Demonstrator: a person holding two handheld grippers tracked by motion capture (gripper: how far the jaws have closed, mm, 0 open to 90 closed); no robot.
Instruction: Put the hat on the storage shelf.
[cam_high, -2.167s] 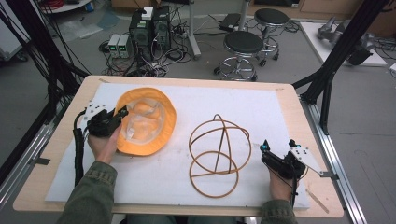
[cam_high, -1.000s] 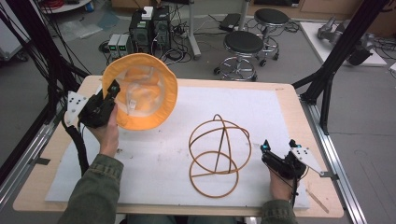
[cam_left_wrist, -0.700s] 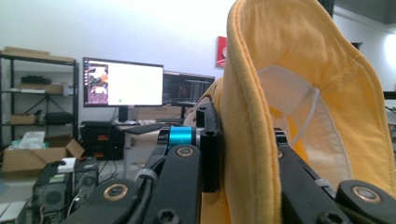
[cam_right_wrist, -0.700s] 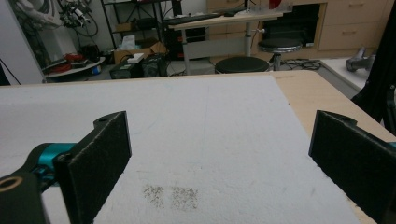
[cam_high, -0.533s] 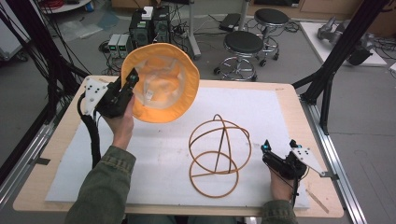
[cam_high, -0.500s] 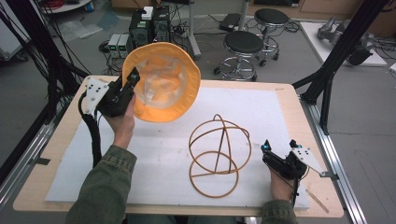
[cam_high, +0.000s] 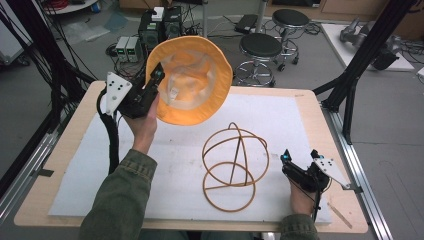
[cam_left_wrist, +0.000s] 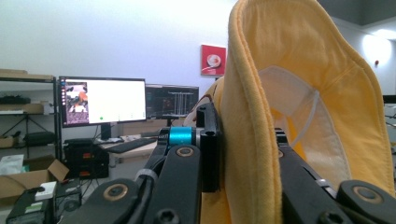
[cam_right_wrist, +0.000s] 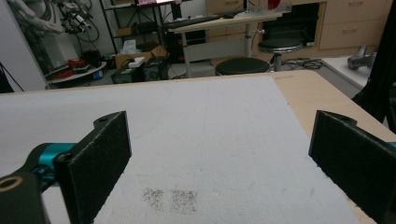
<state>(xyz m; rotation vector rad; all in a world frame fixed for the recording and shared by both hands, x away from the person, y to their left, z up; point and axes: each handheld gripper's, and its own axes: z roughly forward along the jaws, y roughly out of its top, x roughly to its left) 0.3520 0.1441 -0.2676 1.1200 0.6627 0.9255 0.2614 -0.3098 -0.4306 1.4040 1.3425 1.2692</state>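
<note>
Hat (cam_high: 192, 82), yellow-orange cloth with pale lining, brim pinched in closed left claw (cam_high: 156, 80); right claw (cam_high: 300, 161) wide open.

No text, label or no. was legible anywhere. A red sign (cam_left_wrist: 213, 59) on the back wall carried a white round emblem, wording too small to read. The two monitors (cam_left_wrist: 103, 101) showed windows w/ content too blurred to make out. No brand marks were readable on the equipment.
</note>
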